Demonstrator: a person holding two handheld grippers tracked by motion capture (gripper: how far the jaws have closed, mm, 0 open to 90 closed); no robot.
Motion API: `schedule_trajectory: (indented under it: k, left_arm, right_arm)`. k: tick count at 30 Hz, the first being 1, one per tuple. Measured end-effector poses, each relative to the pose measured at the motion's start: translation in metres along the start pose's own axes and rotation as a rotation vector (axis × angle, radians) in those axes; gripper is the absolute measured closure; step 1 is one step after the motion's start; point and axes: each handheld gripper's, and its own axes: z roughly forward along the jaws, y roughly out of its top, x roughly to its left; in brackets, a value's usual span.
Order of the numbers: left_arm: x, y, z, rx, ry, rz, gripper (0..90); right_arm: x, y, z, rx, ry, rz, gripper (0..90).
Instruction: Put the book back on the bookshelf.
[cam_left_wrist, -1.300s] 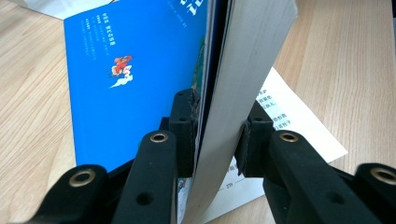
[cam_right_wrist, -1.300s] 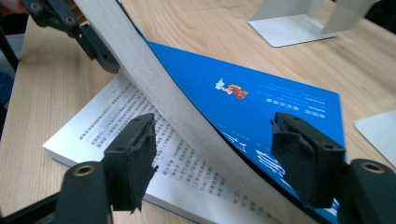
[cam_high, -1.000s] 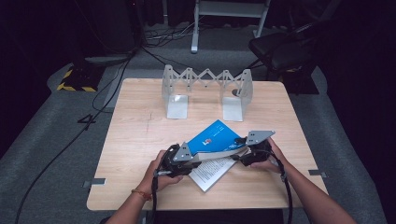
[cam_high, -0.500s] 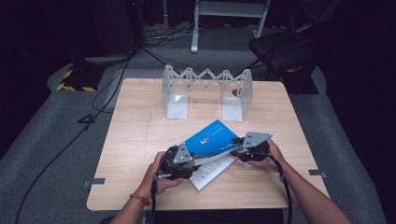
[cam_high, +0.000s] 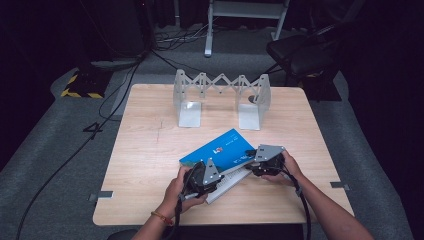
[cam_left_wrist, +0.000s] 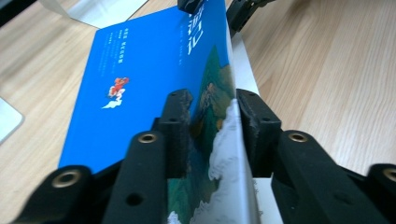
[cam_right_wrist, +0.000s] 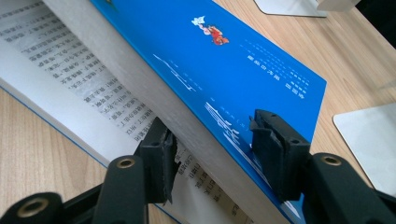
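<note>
Blue book (cam_high: 222, 150) lies partly open near the front edge of the wooden surface (cam_high: 150, 150), well in front of the folding metal bookend rack (cam_high: 220, 92) at the back. Risk 1: the left hand-held gripper (cam_left_wrist: 212, 123) pinches only the cover and a thin edge of the book near the spine; if the book is lifted or swung from here, the cover could crease or slip free, and the white page block (cam_right_wrist: 93, 88) would flop open. Risk 2: the right hand-held gripper (cam_right_wrist: 212, 144) straddles the upper stack of pages and blue cover, with its lower jaw resting on a printed page; that jaw could scuff or tear the page if dragged sideways. Risk 3: the two grips sit at opposite ends, so uneven pulling would twist the binding. State, left: jaws drawn close together, clamped on the cover edge, both pads touching it in the left gripper view. State, right: jaws moderately apart, one on each side of the raised portion; the upper pad meets the blue cover, the lower pad appears pressed against the page beneath, so I judge it gripping that stack, though not tightly.
</note>
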Motion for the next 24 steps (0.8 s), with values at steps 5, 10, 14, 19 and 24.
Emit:
schedule_trajectory:
  k: [5,10,14,19,24]
  left_arm:
    - [0.01,-0.009,-0.003,0.012,-0.041,-0.01,70.5]
    - [0.018,-0.017,-0.012,-0.007,-0.059,-0.012,71.1]
    - [0.028,-0.022,-0.015,0.005,-0.066,0.001,70.7]
    - [0.045,-0.024,-0.019,-0.022,-0.066,-0.002,69.5]
    - [0.062,-0.023,-0.012,-0.043,-0.112,0.002,68.2]
  right_arm:
    - [0.003,-0.002,0.003,-0.031,0.005,-0.012,47.1]
    - [-0.011,-0.015,-0.001,-0.071,0.048,0.047,44.8]
    - [-0.007,-0.014,-0.003,-0.055,0.035,-0.004,53.9]
    - [0.002,-0.006,-0.002,-0.047,0.001,-0.042,62.4]
    - [0.004,-0.006,-0.002,-0.04,-0.024,-0.024,64.1]
